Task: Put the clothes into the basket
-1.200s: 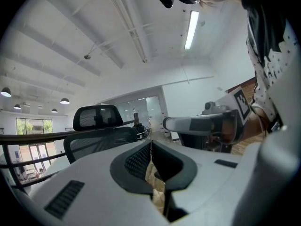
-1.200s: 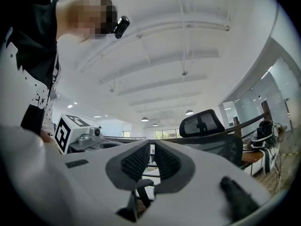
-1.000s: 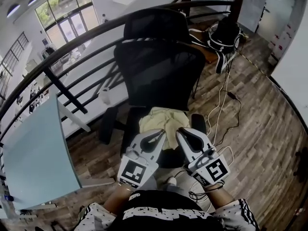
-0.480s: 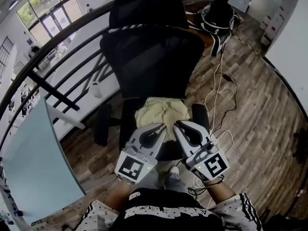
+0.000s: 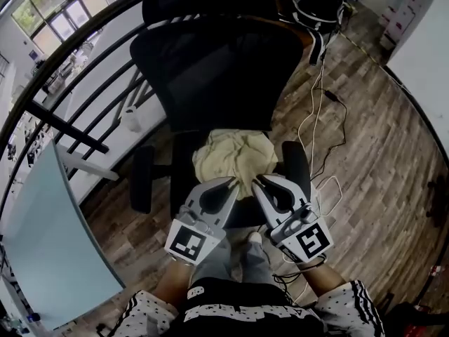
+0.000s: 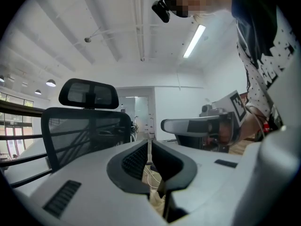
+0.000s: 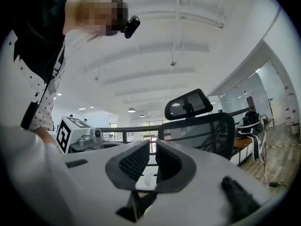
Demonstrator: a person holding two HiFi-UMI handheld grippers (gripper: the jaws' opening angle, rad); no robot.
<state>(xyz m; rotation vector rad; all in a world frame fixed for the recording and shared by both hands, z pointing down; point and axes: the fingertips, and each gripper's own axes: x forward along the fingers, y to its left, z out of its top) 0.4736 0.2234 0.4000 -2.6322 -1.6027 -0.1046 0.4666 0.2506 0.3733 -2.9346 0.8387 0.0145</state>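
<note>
On chair [image 5: 210, 69] seat, pale yellow clothes [image 5: 235, 156] lie crumpled, not yet gripped. Left gripper [image 5: 226, 185] and right gripper [image 5: 262, 182] hover just short of pile, jaws pressed together, nothing held. Basket not in view. Task looks barely begun: grab, carry, drop all remain.

Above the seat [image 5: 184, 170]: open; the cream cloth [image 5: 235, 154] lies uncovered, with free approach from 6 o'clock.
12 o'clock: the chair back [image 5: 217, 69] stands upright and closes that side.
9 and 3 o'clock: the left armrest [image 5: 142, 180] and right armrest [image 5: 295, 166] flank the seat.
Floor at 3 o'clock: loose cables [image 5: 321, 128].
10 o'clock: the railing [image 5: 66, 126] runs behind the chair.
</note>
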